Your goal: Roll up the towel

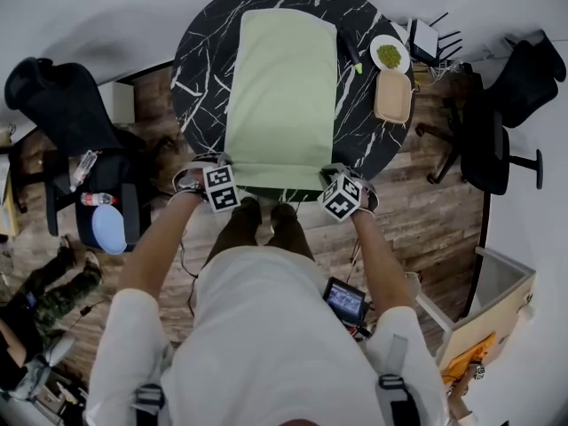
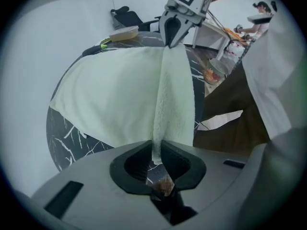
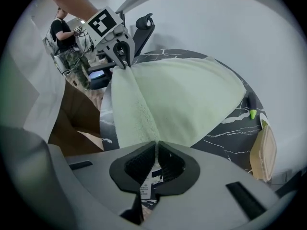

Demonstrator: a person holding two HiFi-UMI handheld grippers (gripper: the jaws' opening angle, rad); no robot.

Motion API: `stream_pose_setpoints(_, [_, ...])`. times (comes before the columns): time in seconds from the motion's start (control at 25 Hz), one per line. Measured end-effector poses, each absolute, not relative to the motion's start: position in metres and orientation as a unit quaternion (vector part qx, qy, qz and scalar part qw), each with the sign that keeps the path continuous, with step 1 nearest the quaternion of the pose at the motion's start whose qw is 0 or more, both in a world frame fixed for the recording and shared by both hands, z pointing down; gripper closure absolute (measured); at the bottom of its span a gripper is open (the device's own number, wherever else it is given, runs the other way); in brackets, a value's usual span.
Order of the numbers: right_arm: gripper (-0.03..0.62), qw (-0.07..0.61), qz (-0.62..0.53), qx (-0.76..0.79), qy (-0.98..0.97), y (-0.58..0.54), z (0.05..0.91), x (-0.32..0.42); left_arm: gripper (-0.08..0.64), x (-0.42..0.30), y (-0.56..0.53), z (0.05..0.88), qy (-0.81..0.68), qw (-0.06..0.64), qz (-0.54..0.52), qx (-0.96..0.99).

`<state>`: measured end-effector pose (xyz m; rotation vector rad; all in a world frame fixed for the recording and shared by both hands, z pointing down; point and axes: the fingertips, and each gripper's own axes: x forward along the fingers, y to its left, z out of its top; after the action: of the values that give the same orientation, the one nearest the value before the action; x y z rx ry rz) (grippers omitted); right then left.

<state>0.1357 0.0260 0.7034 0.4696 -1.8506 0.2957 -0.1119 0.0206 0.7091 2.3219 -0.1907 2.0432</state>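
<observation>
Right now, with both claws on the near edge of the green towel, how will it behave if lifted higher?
Probably floppy: the towel drapes in a soft fold between the left claw and the right claw. Likely light for its size, as two small pinches carry its edge. Its fuzzy surface should resist slipping.

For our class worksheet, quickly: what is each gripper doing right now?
Left gripper: closed on a near corner of the towel.
Right gripper: closed on the towel's other near corner.
</observation>
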Motion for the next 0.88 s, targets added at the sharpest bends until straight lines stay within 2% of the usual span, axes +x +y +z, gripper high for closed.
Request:
stream_pose_setpoints(0.08, [0.562,0.565,0.12,0.209,-0.789,0.025,0.7,0.138,0.465,-0.113,0.017,0.705,-0.078,0.011,0.65,0.756])
stream_pose_setpoints(0.16, [0.499,0.558,0.113,0.221,-0.791,0.021,0.693,0.142,0.404,-0.117,0.012,0.698,-0.095,0.007,0.638,0.764])
stream_pose_setpoints(0.24, [0.469,0.553,0.098,0.235,-0.793,0.018,0.684,0.149,0.381,-0.121,0.009,0.689,-0.113,0.005,0.626,0.772])
stream_pose_setpoints(0.48, [0.482,0.525,0.021,0.209,-0.825,0.043,0.654,0.135,0.38,-0.121,0.016,0.657,-0.165,-0.011,0.573,0.803])
stream_pose_setpoints(0.68, [0.492,0.552,-0.004,0.151,-0.82,0.08,0.677,0.123,0.365,-0.11,0.067,0.678,-0.087,-0.042,0.596,0.797])
stream_pose_setpoints(0.88, [0.492,0.57,0.013,0.145,-0.809,0.081,0.696,0.127,0.367,-0.104,0.076,0.7,-0.06,-0.033,0.62,0.782])
